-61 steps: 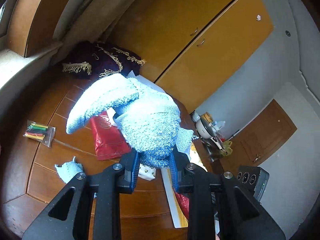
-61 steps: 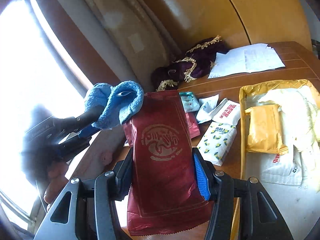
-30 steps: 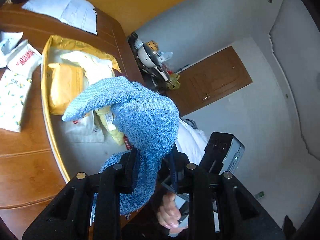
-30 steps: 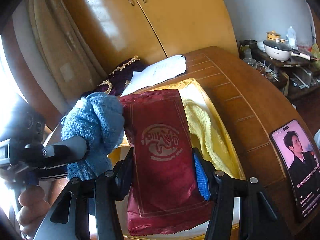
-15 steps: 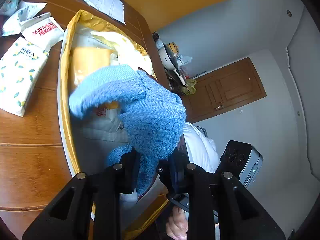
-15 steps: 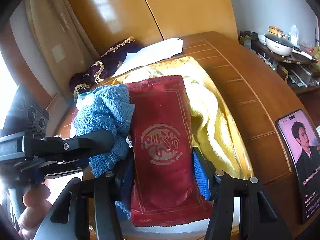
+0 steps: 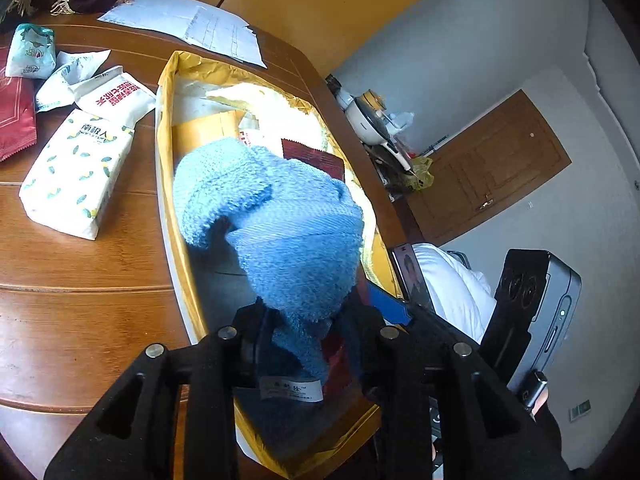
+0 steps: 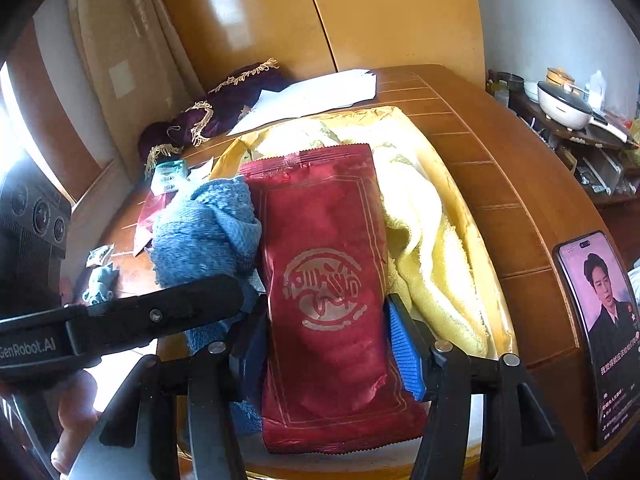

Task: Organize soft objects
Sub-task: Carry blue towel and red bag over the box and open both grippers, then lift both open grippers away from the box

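Observation:
My left gripper (image 7: 306,338) is shut on a bunched blue towel (image 7: 280,224), held over the near end of a long yellow-rimmed box (image 7: 164,184). The towel's white label hangs between the fingers. In the right wrist view the same blue towel (image 8: 208,232) sits to the left, with the left gripper's black finger (image 8: 152,316) across it. My right gripper (image 8: 326,354) is shut on a dark red foil packet (image 8: 324,292), held above the box beside a yellow towel (image 8: 428,248) that lies inside. A corner of the red packet (image 7: 316,158) peeks out behind the blue towel.
On the wooden table (image 7: 80,272) left of the box lie a white tissue pack (image 7: 76,176), small wrappers (image 7: 108,92), another red packet (image 7: 14,116) and paper sheets (image 7: 192,26). A phone (image 8: 600,320) stands at the table's right edge. A maroon fringed cloth (image 8: 224,108) lies at the back.
Both grippers swung from the table's left side over the yellow box and came lower. The blue towel and the red packet now hang side by side just above the box's contents.

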`<state>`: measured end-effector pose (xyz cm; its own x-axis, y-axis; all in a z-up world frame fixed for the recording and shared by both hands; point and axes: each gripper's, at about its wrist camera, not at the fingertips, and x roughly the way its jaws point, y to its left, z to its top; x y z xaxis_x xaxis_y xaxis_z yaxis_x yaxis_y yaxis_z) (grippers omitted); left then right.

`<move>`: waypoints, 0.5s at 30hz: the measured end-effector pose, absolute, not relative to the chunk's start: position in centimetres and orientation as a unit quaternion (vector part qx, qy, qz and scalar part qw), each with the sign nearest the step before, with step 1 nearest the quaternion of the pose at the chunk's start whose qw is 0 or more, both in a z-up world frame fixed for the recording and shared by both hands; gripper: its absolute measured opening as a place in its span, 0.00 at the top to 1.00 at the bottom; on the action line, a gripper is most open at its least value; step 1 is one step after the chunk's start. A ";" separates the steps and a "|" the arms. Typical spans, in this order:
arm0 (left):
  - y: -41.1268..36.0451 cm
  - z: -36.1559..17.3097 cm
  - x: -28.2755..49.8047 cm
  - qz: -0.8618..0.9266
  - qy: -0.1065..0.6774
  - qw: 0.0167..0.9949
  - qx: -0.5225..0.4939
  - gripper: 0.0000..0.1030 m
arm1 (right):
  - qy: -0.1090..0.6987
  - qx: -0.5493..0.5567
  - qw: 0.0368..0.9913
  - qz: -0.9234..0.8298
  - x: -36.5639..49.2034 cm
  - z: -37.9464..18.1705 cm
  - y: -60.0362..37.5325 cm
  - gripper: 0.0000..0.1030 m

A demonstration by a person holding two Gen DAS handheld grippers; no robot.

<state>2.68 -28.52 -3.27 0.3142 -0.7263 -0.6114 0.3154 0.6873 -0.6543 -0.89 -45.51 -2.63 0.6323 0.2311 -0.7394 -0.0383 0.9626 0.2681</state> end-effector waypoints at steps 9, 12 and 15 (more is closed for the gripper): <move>-25.8 -0.9 0.4 -0.353 0.409 0.810 -0.228 0.23 | 0.349 0.173 0.918 0.069 -2.7 0.0 -47.4 0.31; -23.7 -0.2 -0.1 -0.343 0.391 0.823 -0.229 0.23 | 0.324 0.180 0.924 0.089 -3.2 1.5 -46.9 0.29; -21.2 0.2 -0.2 -0.312 0.367 0.845 -0.231 0.23 | 0.306 0.191 0.923 0.134 -3.6 2.5 -45.6 0.27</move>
